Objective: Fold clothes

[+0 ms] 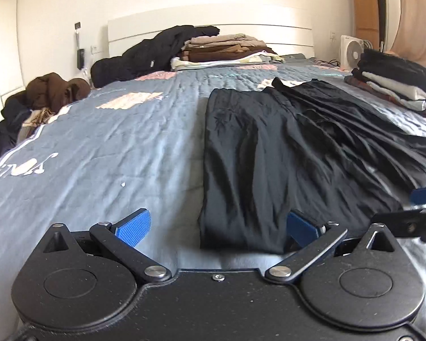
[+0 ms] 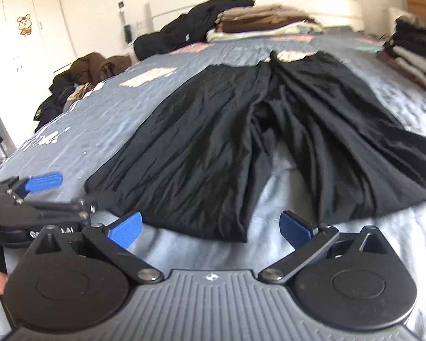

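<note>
A pair of wide black trousers (image 2: 213, 136) lies flat on the blue-grey bedspread (image 2: 105, 108), legs spread toward me with a gap between the hems. My right gripper (image 2: 210, 228) hovers open just short of the left leg's hem, nothing between its blue pads. In the left wrist view the same black trousers (image 1: 255, 153) run away from me; my left gripper (image 1: 218, 226) is open and straddles the near hem of the left leg, whose right edge hides part of the right pad. The left gripper also shows at the far left of the right wrist view, open.
Folded brown and beige clothes (image 1: 227, 48) and a black jacket (image 1: 153, 54) sit by the white headboard. A stack of folded dark clothes (image 1: 394, 82) stands at the right edge. Brown and dark garments (image 1: 42, 96) are heaped at the bed's left side. A fan (image 1: 352, 51) stands beyond.
</note>
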The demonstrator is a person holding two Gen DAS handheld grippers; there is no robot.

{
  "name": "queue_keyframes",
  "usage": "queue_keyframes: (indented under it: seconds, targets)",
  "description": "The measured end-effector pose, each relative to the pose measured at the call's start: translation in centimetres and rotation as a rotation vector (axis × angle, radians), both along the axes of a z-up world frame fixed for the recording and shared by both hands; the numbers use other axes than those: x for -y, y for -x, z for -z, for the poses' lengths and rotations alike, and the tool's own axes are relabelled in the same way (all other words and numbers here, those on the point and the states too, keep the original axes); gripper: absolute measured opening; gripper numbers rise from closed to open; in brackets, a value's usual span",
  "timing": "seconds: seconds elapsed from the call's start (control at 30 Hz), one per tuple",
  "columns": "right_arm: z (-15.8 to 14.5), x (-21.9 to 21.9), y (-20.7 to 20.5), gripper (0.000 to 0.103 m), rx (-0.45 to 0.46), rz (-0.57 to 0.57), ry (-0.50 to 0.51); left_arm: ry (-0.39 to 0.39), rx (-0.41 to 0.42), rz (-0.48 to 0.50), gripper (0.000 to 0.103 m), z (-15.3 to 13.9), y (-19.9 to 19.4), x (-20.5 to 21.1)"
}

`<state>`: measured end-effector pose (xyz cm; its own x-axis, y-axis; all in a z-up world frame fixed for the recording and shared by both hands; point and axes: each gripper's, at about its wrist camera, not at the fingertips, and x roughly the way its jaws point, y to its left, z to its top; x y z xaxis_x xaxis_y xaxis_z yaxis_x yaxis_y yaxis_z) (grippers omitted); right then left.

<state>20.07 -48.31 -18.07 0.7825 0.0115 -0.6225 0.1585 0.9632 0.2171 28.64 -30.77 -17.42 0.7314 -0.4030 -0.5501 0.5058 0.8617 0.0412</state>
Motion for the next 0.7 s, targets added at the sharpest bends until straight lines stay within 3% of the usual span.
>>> queue_keyframes:
  seconds: [0.13, 0.23, 0.4, 0.5, 0.57, 0.6, 0.63, 0.67, 0.7]
  targets:
    - [0.6, 1.2, -1.0, 0.103, -0.040, -0.002, -0.094, 0.052, -0.105, 0.015, 0.099, 0.2, -1.8, 0.0]
    - [1.2, 2.3, -1.5, 0.102, -0.076, -0.009, -0.194, 0.083, -0.178, 0.023, 0.088, 0.5, -3.1, 0.0]
    - [1.2, 2.9, -2.7, 0.102, -0.089, -0.024, -0.236, 0.106, -0.231, 0.026, 0.078, 1.0, -4.0, 0.0]
    - [1.2, 3.0, -3.6, 0.101, -0.114, -0.023, -0.233, 0.122, -0.256, 0.034, 0.061, 1.3, -4.3, -0.1]
    - [1.3, 3.0, -4.0, 0.098, -0.126, -0.017, -0.242, 0.134, -0.272, 0.040, 0.042, 1.5, -4.5, -0.1]
    - [1.4, 3.1, -4.1, 0.087, -0.128, -0.006, -0.248, 0.139, -0.280, 0.043, 0.040, 1.5, -4.6, -0.1]
    - [1.4, 3.1, -4.1, 0.065, -0.132, 0.010, -0.249, 0.140, -0.283, 0.044, 0.039, 1.6, -4.7, -0.1]
    - [1.4, 3.2, -4.2, 0.051, -0.140, 0.025, -0.248, 0.138, -0.283, 0.045, 0.035, 1.6, -4.6, 0.0]
    - [1.3, 3.4, -4.4, 0.022, -0.150, 0.034, -0.254, 0.138, -0.288, 0.045, 0.034, 1.7, -4.7, 0.1]
